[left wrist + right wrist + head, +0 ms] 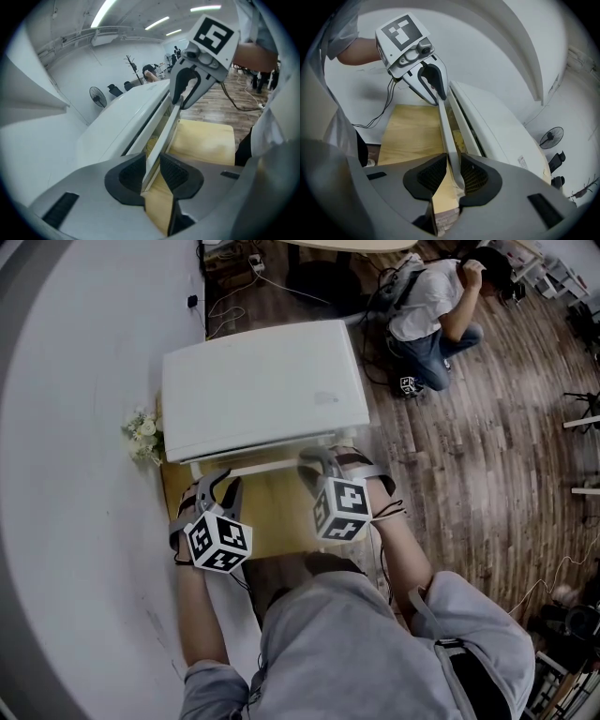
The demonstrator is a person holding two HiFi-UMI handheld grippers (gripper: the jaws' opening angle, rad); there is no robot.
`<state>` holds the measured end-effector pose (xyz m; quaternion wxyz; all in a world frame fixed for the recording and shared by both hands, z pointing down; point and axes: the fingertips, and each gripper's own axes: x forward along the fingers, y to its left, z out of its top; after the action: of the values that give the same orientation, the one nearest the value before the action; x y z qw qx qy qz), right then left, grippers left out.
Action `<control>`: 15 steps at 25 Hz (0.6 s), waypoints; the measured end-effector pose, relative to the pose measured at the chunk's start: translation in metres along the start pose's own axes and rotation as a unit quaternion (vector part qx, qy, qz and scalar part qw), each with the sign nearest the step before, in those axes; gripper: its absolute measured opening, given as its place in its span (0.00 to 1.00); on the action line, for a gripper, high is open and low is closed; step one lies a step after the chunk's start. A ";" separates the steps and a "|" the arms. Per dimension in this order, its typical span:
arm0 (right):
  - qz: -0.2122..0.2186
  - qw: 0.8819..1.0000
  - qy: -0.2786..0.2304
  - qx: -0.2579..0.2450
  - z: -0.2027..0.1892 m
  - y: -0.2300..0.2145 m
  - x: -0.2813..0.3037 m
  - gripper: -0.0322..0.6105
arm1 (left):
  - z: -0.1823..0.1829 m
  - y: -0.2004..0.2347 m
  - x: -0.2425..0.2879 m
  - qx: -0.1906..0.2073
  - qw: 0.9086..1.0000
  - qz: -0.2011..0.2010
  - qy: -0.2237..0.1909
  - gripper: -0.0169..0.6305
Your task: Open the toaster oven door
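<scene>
A white toaster oven [262,385] stands on a wooden table [277,512], its front toward me. Its long white door handle [267,465] runs along the front edge. My left gripper [214,486] is shut on the handle's left end, with the bar [161,136] pinched between both dark pads [129,176]. My right gripper [314,463] is shut on the right end of the same bar [446,126]. Each gripper shows in the other's view: the right gripper [180,96] and the left gripper [433,89]. A dark gap [145,129] shows between the door's top edge and the oven body.
A small bunch of white flowers [142,434] sits at the oven's left, against the white wall. A person [436,306] crouches on the wooden floor at the far right, with cables [244,282] behind the oven. A cord trails from my right gripper.
</scene>
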<state>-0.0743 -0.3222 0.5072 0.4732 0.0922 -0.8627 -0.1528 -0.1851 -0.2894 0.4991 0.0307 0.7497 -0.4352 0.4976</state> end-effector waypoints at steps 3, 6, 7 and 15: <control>-0.004 1.000 0.001 0.013 -0.001 0.005 -0.001 0.18 | -0.002 -0.005 -0.002 -0.009 1.000 -0.001 -0.007 0.16; -0.007 1.000 0.004 0.028 -0.003 0.013 -0.003 0.18 | -0.005 -0.012 -0.005 -0.018 1.000 -0.004 -0.012 0.16; -0.008 0.999 0.004 0.035 -0.004 0.016 -0.004 0.18 | -0.007 -0.016 -0.007 -0.024 1.000 -0.007 -0.014 0.16; -0.012 0.997 0.004 0.077 -0.010 0.043 -0.007 0.20 | -0.018 -0.039 -0.015 -0.065 0.997 -0.022 -0.033 0.16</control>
<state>-0.0622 -0.2819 0.5214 0.4664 0.1393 -0.8687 -0.0916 -0.1736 -0.2473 0.5117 0.0755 0.7716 -0.4509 0.4423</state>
